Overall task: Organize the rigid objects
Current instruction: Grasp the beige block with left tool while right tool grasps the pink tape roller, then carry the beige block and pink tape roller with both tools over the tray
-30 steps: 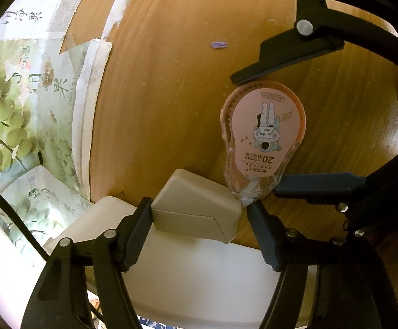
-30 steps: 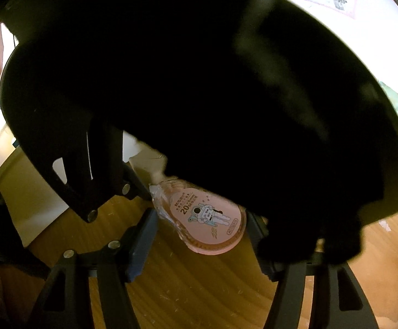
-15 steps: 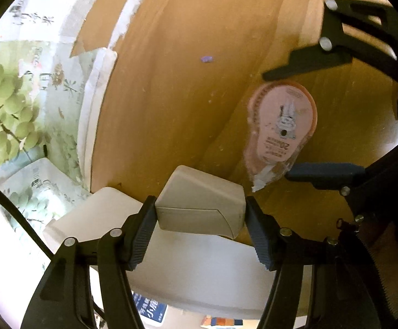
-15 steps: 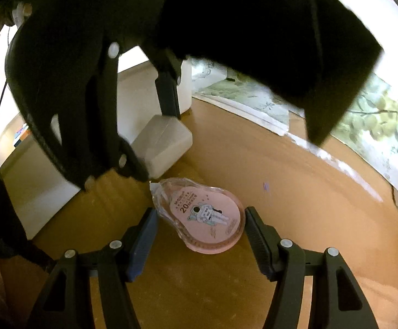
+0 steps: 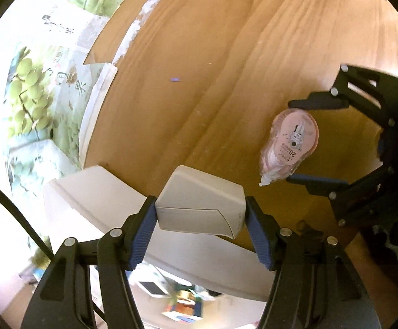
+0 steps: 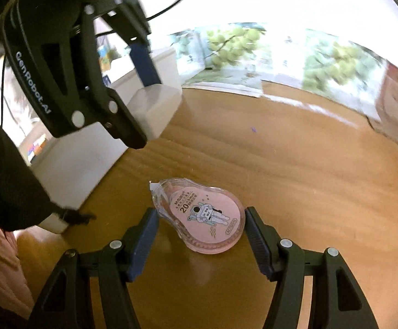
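Note:
My left gripper [image 5: 200, 220] is shut on a beige wedge-shaped block [image 5: 201, 207] and holds it above the wooden table [image 5: 226, 68], near a white box [image 5: 97, 197]. It also shows in the right wrist view [image 6: 144, 82], holding the block [image 6: 158, 109]. A pink correction tape dispenser [image 6: 204, 216] in clear wrap lies flat on the table between the fingers of my right gripper [image 6: 200, 235], which stand open on either side of it. The dispenser [image 5: 292, 142] and the right gripper [image 5: 303, 142] show in the left wrist view at the right.
The white box [image 6: 70, 161] stands at the table's left in the right wrist view. Papers printed with green grapes [image 5: 34, 87] lie along the far table edge. A small purple scrap [image 5: 175, 79] lies mid-table.
My left gripper closed on the beige block and lifted it up and away from the dispenser. The right gripper stays around the dispenser, which has not moved.

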Motion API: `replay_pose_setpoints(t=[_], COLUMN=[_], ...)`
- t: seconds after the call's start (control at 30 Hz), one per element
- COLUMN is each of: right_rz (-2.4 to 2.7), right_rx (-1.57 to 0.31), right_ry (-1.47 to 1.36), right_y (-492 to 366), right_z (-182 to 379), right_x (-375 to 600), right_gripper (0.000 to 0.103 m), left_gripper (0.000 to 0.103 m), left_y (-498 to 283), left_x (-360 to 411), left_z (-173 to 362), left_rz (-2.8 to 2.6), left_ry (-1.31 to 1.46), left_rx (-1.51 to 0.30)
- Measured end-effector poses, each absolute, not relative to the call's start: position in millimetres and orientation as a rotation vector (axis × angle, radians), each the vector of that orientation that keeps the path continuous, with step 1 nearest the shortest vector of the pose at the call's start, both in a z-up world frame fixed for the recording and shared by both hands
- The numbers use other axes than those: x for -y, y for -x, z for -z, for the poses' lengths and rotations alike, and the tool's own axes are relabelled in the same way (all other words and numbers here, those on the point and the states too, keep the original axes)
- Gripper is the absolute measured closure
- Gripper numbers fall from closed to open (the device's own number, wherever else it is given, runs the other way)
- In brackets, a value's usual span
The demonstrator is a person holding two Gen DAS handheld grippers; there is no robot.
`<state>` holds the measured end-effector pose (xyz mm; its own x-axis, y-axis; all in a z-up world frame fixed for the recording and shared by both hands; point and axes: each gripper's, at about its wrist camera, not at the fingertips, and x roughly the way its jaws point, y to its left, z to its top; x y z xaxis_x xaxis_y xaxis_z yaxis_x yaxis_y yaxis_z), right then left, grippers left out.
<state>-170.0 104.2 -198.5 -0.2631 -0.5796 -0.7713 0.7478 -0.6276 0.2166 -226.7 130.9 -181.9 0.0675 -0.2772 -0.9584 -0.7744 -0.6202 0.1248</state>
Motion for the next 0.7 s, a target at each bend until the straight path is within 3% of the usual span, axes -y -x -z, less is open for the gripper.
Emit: replay_pose_setpoints(t=[0.37,0.7], right_rz=[2.060,2.009], right_rx=[0.077,0.061], right_ry=[-1.199,-1.166], right_y=[157.9,153.1], right_z=[196.9,167.4], right_x=[-150.0,-193.5], right_gripper=[0.039,0.039], left_gripper=[0.037,0.037], left_y=[230.1,181.3], left_x=[-109.4,-125.8], left_z=[116.9,67.5], left_rz=[-1.748,-1.945], left_ry=[1.912,1.887], left_rx=[-0.898,-0.639])
